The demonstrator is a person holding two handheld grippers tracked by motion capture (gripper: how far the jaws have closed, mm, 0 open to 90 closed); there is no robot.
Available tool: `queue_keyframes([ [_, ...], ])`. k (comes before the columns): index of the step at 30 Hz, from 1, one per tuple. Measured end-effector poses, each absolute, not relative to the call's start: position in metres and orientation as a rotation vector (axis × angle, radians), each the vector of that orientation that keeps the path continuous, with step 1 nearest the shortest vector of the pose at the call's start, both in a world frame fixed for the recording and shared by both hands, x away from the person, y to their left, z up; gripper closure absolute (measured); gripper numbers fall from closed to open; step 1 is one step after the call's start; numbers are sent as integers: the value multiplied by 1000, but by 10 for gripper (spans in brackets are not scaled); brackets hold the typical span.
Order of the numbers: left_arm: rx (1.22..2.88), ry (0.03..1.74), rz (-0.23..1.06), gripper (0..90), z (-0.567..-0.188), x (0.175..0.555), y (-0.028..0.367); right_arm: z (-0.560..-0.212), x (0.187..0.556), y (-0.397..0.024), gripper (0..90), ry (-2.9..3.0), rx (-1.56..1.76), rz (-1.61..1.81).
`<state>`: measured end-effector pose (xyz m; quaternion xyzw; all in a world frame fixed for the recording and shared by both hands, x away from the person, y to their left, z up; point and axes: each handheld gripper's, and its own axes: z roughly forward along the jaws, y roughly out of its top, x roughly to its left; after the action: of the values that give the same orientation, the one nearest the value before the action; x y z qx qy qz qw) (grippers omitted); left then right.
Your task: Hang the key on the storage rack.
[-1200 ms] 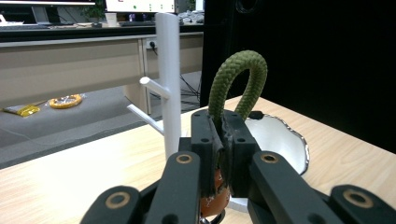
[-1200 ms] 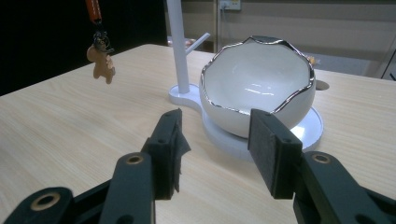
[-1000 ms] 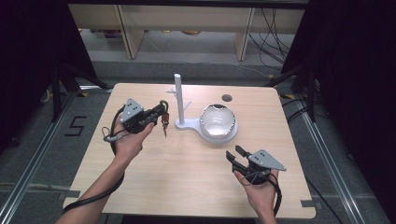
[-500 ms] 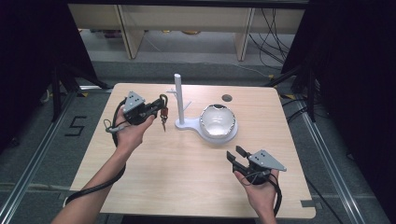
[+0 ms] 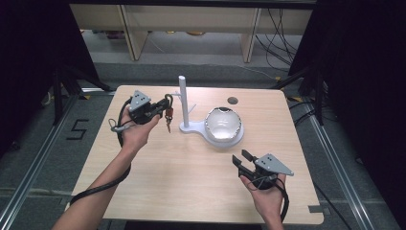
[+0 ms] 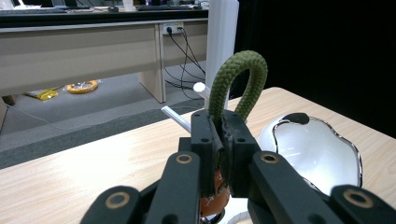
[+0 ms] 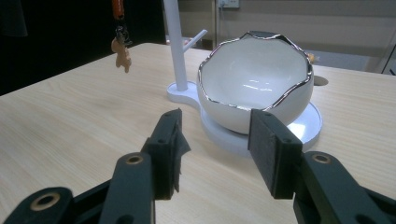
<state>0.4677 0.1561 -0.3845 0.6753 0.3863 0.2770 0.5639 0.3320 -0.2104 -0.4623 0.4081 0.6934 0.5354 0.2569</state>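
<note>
Left gripper view: braided green cord loop (image 6: 238, 79)

The place was a lab or test room, set up for recording. A small wooden surface (image 5: 158, 177) was placed in the middle of a grey floor (image 5: 43, 143), and dark curtains (image 5: 28, 57) were hung on both sides of it. Metal rails (image 5: 26, 165) were laid on the floor, and the number 5 (image 5: 79, 129) was marked there with black tape. Long office desks (image 6: 79, 51) were seen behind, with black cables (image 5: 275, 28) hung down under them and plugs pushed into a wall socket (image 6: 172, 29). Keyboards (image 6: 154, 6) were seen on top of one desk. A roll of yellow tape (image 6: 81, 87) was left on the floor.
</note>
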Motion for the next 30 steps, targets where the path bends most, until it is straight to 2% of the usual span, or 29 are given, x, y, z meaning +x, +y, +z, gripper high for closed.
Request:
queue_keyframes([
  [30, 1605, 967, 645, 841, -392, 490, 154, -465, 330, -208, 555, 1879, 1144, 1462],
])
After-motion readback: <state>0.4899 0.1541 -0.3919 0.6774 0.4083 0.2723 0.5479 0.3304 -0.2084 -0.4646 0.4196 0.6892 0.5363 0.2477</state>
